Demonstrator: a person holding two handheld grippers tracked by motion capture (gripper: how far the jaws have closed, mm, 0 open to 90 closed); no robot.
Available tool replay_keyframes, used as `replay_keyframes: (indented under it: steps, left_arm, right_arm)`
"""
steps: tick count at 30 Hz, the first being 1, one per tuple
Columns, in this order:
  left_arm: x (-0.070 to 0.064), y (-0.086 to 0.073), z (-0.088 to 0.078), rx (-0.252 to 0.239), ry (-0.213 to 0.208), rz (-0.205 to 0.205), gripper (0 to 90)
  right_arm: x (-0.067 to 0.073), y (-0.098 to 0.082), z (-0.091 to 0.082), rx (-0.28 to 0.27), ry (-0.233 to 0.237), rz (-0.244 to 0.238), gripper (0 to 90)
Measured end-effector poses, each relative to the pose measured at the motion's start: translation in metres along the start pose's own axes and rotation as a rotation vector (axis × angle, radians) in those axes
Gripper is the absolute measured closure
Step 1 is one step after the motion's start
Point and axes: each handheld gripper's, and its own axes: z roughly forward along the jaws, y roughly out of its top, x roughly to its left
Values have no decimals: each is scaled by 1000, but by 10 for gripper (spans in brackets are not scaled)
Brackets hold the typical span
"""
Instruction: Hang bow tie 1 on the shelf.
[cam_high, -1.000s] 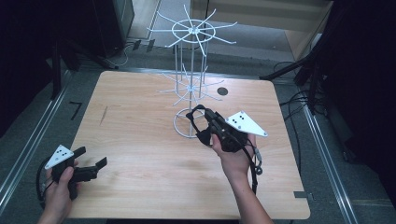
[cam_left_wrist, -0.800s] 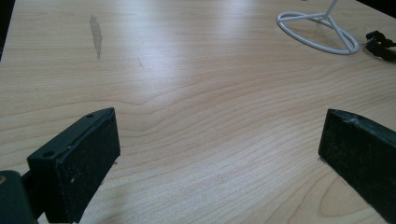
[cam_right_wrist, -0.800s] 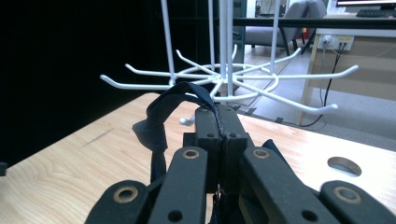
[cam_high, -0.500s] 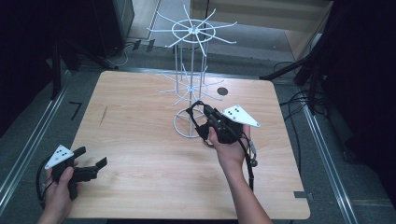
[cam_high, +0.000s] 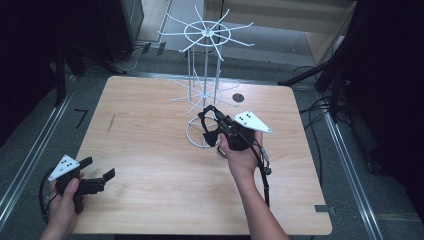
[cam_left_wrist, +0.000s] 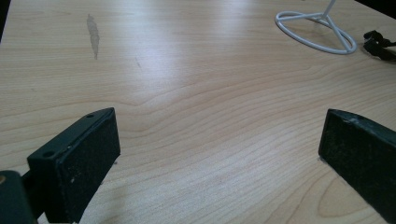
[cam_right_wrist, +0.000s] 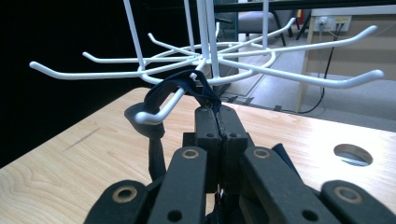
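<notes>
The right gripper (cam_high: 212, 124) is positioned over the middle of the bench (cam_high: 150, 150), toward its far half, just beside the white wire rack (cam_high: 206, 35). Its fingers (cam_right_wrist: 217, 126) are clenched together and pinch a dark blue strap (cam_right_wrist: 161, 95). In the right gripper view, the strap rises from between the fingertips, loops over the upturned tip of one hook (cam_right_wrist: 154, 114) on the lower ring of the rack, and hangs down the near side of that hook. The strap is in contact with the hook. What lies at the lower end of the strap is hidden behind the gripper body.

In the high view, the right hand (cam_high: 242, 155) grips the gripper body from the near side. The grey three-cornered plate (cam_high: 251, 121) sits on top of the gripper, facing the right edge of the bench. The gripper cable (cam_high: 264, 170) trails back along the forearm.

The rack stands on a circular wire base (cam_high: 192, 137) near the centre of the far half of the bench. It carries two rings of radial hooks on a vertical post, one high and one low.

The left gripper (cam_high: 97, 175) rests at the near left corner of the bench, held by the left hand (cam_high: 65, 200). Its fingers (cam_left_wrist: 84, 158) are released and spread wide, with bare bench surface between them. It is well apart from the rack.

A round hole (cam_high: 238, 98) is set in the bench near the far edge, right of the rack.
</notes>
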Motion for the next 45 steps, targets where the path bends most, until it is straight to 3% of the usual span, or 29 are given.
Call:
replay_keyframes:
  steps: [7, 9, 10, 13, 18, 21, 25, 28, 29, 45]
  left_arm:
    - [0, 0, -1, -7, 2, -3, 0]
    - [0, 0, -1, -9, 4, -4, 0]
    - [0, 0, -1, -9, 6, -5, 0]
    - [0, -1, -1, -12, 10, -5, 0]
    - [0, -1, -1, -10, 9, -5, 0]
    - [0, -1, -1, -8, 5, -11, 0]
    - [0, 0, -1, -6, 7, -10, 0]
    - [0, -1, -1, -7, 11, -9, 0]
    - [0, -1, -1, -10, 12, -10, 0]
    - [1, -1, -2, -22, 10, -20, 0]
  right_arm:
    - [0, -4, 0, 11, 12, -13, 858]
    - [0, -8, 0, 9, 40, -28, 754]
    - [0, -8, 0, 9, 40, -28, 754]
    - [-1, -11, -2, 1, 68, -36, 633]
    - [-5, -15, -7, -15, 63, -49, 448]
    - [-9, -17, -12, -3, 88, -81, 325]
    - [-12, -20, -19, 8, 105, -82, 232]
    - [-13, -21, -22, 9, 99, -85, 192]
    - [-13, -21, -26, 20, 91, -91, 142]
    - [-25, -24, -42, 28, 81, -66, 103]
